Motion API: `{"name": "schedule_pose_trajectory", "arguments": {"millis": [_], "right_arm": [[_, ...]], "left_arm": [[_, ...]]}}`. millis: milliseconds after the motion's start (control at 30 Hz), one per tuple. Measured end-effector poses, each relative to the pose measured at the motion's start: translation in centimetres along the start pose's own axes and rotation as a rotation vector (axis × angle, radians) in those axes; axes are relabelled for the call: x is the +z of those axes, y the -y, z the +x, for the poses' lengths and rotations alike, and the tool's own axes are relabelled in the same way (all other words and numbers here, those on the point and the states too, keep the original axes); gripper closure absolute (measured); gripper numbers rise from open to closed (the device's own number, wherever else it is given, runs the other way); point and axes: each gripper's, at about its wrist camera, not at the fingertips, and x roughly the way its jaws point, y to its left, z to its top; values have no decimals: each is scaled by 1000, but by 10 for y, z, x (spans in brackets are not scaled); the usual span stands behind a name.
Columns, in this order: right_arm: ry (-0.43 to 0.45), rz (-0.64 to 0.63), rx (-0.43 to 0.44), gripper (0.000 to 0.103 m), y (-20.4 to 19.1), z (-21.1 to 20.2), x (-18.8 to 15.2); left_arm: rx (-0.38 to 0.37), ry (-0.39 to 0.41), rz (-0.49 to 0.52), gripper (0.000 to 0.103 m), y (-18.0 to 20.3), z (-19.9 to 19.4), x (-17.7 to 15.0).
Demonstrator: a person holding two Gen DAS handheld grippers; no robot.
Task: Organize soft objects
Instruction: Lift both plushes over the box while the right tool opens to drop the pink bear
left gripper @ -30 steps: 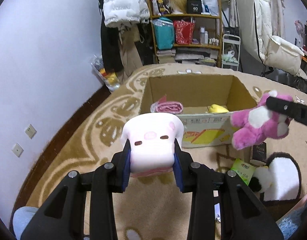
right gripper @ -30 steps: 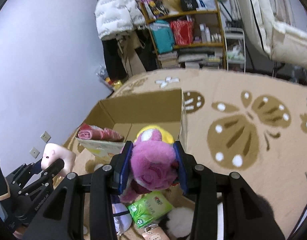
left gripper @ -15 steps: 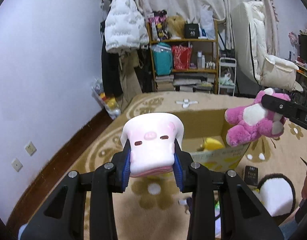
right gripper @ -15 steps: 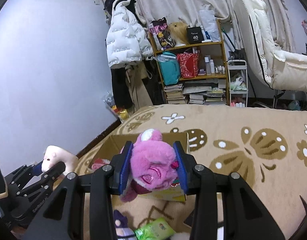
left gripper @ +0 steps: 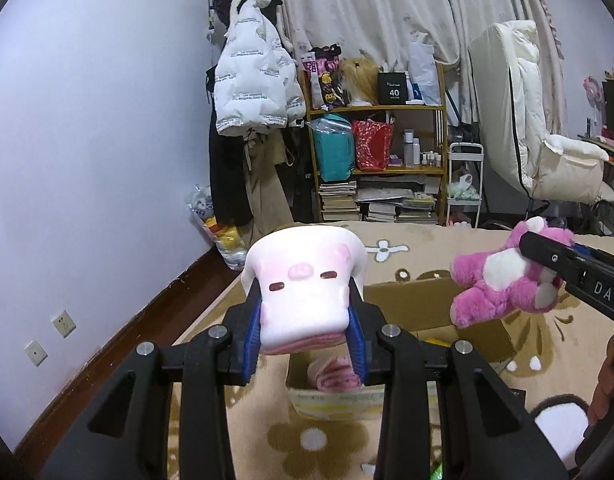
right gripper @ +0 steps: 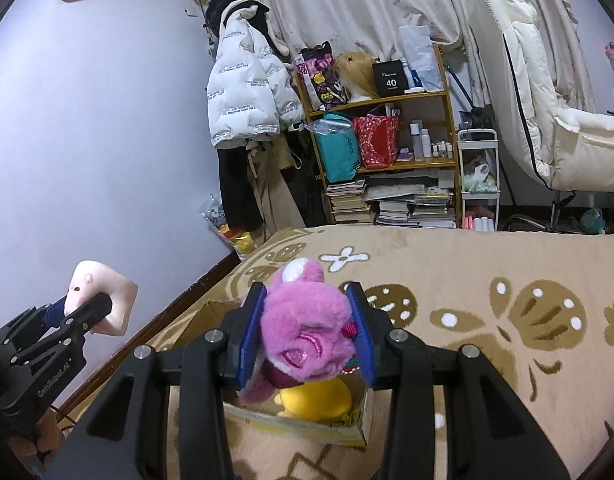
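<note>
Two soft toys held up above the cardboard box (left gripper: 435,304). White-pink pig squishy (left gripper: 303,288), blocky with a pale snout, clamped in left gripper (left gripper: 305,334). Fuzzy magenta plush bear (right gripper: 307,328) with white ear patch, squeezed between right gripper (right gripper: 309,332) pads. Box on the patterned rug (right gripper: 487,280) holds yellow plush (right gripper: 319,398) and rolled pink cloth (left gripper: 335,376).

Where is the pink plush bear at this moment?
The pink plush bear is clamped in the right hand-held gripper, in the air above the open cardboard box, right over a yellow toy inside it.
</note>
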Motion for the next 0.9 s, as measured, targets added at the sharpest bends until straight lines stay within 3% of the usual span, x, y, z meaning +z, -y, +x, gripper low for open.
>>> {"name": "schedule_pose_trajectory", "arguments": {"millis": [133,600,900], "right_arm": [[19,-3,6,60,3,6,1],[-17,41,27,60,22,64,5],[-61,30,40,60,16,90,-5]], "left_arm": [[-22,-6,-31,68,0,15,7],[-18,-42,18,68,16,72,15],[-70,-144,43,67,25,107,-5]]}}
